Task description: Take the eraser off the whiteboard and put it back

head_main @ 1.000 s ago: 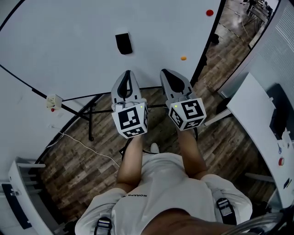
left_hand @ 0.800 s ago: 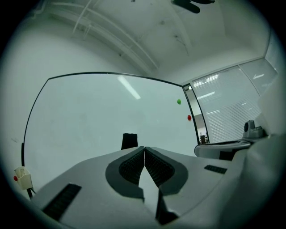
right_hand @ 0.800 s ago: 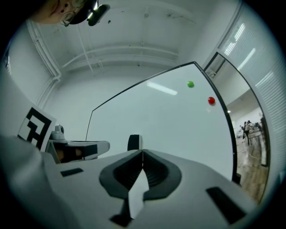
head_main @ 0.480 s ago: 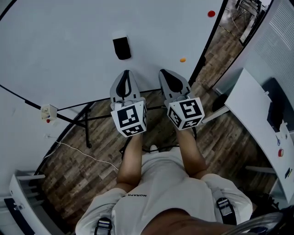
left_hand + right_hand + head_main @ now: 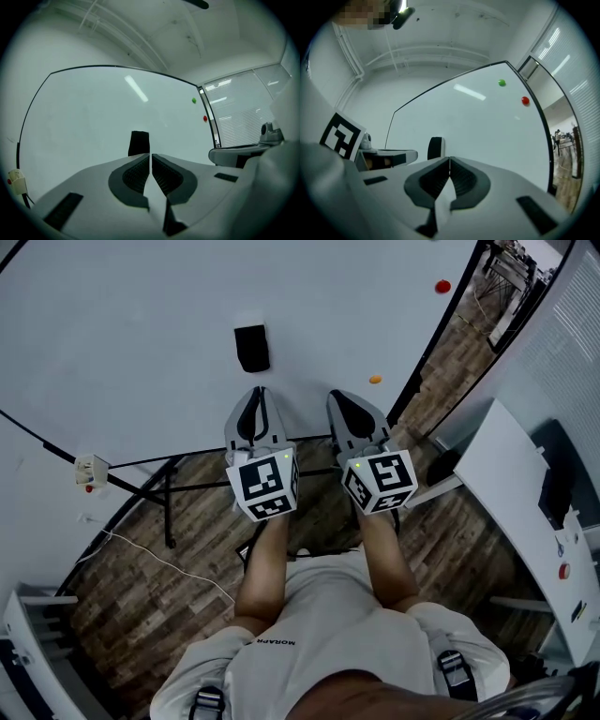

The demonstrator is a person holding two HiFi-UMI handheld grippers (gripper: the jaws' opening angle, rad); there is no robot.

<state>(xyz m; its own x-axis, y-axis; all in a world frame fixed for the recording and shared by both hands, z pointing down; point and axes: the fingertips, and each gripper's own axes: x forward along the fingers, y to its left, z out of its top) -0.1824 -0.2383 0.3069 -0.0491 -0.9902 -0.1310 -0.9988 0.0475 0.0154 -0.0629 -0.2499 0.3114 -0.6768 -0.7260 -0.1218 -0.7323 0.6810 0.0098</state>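
A black eraser (image 5: 251,348) clings to the whiteboard (image 5: 141,324), straight ahead of my left gripper (image 5: 256,393) and a short way beyond its tips. In the left gripper view the eraser (image 5: 139,143) stands just above the closed jaws. The left gripper (image 5: 150,155) is shut with nothing in it. My right gripper (image 5: 339,393) is beside it, to the right, also shut and empty. In the right gripper view the eraser (image 5: 435,147) shows left of the right gripper (image 5: 449,159).
An orange magnet (image 5: 375,380) and a red magnet (image 5: 442,286) sit on the board's right part. The board's black stand (image 5: 173,486) crosses the wooden floor below the grippers. A white desk (image 5: 525,512) lies at the right. A small white box (image 5: 89,471) hangs at the board's lower edge.
Both grippers have come slightly closer to the whiteboard and eraser. Their jaws stayed shut. The eraser has not moved on the board.
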